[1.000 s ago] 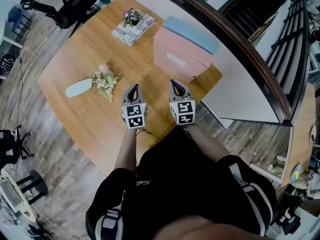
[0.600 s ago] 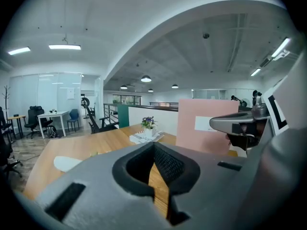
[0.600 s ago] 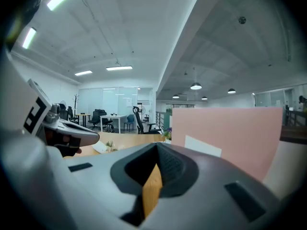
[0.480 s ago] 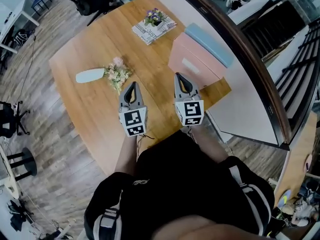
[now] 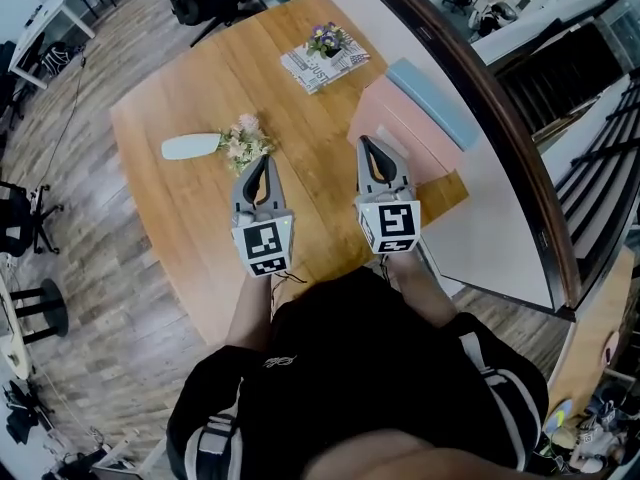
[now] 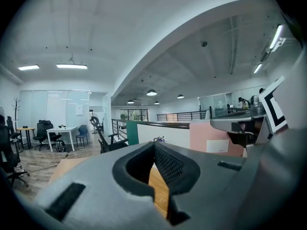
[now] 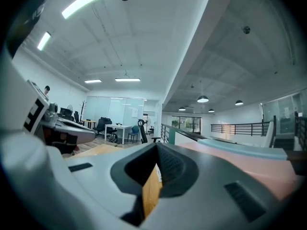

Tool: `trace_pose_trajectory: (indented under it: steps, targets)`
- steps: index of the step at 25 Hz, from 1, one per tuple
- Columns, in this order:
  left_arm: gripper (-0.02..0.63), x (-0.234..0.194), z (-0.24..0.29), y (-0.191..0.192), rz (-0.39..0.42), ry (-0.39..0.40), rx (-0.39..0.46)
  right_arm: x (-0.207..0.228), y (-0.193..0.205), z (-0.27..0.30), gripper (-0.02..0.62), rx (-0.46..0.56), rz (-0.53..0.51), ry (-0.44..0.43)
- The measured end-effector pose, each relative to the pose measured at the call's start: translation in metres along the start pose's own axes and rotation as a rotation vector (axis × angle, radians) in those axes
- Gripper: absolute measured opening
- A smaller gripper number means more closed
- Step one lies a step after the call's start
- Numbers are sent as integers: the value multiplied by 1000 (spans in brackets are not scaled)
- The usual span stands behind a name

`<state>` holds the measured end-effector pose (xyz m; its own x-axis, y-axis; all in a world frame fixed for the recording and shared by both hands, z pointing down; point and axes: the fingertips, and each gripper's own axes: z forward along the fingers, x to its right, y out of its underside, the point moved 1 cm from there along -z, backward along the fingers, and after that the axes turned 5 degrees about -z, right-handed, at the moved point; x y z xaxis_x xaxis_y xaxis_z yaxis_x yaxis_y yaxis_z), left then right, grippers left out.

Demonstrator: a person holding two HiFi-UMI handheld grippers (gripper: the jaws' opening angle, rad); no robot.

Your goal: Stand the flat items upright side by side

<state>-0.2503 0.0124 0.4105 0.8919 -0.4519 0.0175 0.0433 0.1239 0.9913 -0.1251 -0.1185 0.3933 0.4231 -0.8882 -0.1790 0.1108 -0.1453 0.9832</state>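
Over the near edge of the wooden table (image 5: 190,98) we are holding the left gripper (image 5: 258,165) and the right gripper (image 5: 369,150) about level, each with its jaws pressed together on nothing. The pink item (image 5: 395,118) and the blue item (image 5: 435,103) are sitting in contact at the table's right edge; whether they are standing on edge or lying stacked we cannot settle. A newspaper (image 5: 305,68) is lying flat at the far end, carrying purple flowers (image 5: 327,40). We are judging that edge the main hazard: a nudge from shut jaws could slide the pair off the table. Reaching across, we are also risking a brush against the bouquet (image 5: 243,143), and lifting the paper could tip the flowers.
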Motion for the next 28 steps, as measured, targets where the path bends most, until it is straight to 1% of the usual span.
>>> trace_pose_trajectory:
  steps: [18, 28]
  targets:
    - [-2, 14, 7, -2, -1, 44, -6, 4, 0, 0, 5, -13, 13, -17]
    - [-2, 19, 5, 0, -2, 53, -16, 5, 1, -7, 5, -17, 17, -20]
